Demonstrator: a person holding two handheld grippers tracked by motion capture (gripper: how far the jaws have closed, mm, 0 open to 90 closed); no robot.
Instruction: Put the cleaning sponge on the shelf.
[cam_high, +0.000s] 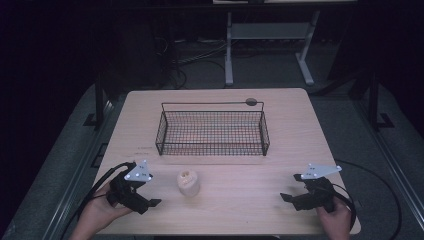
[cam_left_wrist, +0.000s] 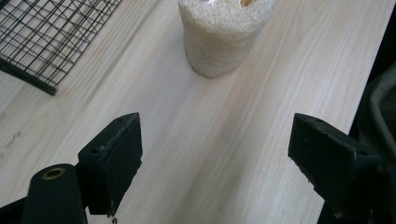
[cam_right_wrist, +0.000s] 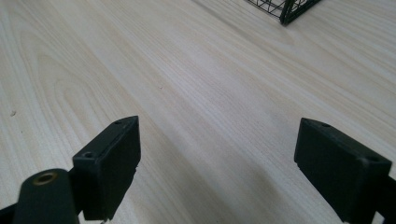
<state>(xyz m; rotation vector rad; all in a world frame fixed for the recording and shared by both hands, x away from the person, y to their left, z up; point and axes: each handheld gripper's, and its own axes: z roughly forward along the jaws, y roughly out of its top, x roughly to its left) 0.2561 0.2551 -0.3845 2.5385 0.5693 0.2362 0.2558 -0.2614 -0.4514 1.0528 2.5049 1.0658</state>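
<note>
On the pale wooden worktop (cam_high: 240, 175), both black tools, left (cam_high: 150, 196) and right (cam_high: 290, 194), are resting with jaws spread apart, the left facing a cream fibrous loofah cylinder (cam_high: 188, 182).

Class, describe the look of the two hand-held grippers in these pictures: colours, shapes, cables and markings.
Both the left gripper and the right gripper are black, each with two blocky rectangular jaws. A grey three-cornered plate with small dark marks tops each. Black cables trail from both. A brass-coloured ring sits beside one jaw in each gripper view.

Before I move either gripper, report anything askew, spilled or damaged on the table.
Nothing stands out. The loofah piece stands upright on the table, the wire basket sits squarely, and both the left gripper and right gripper are open.
</note>
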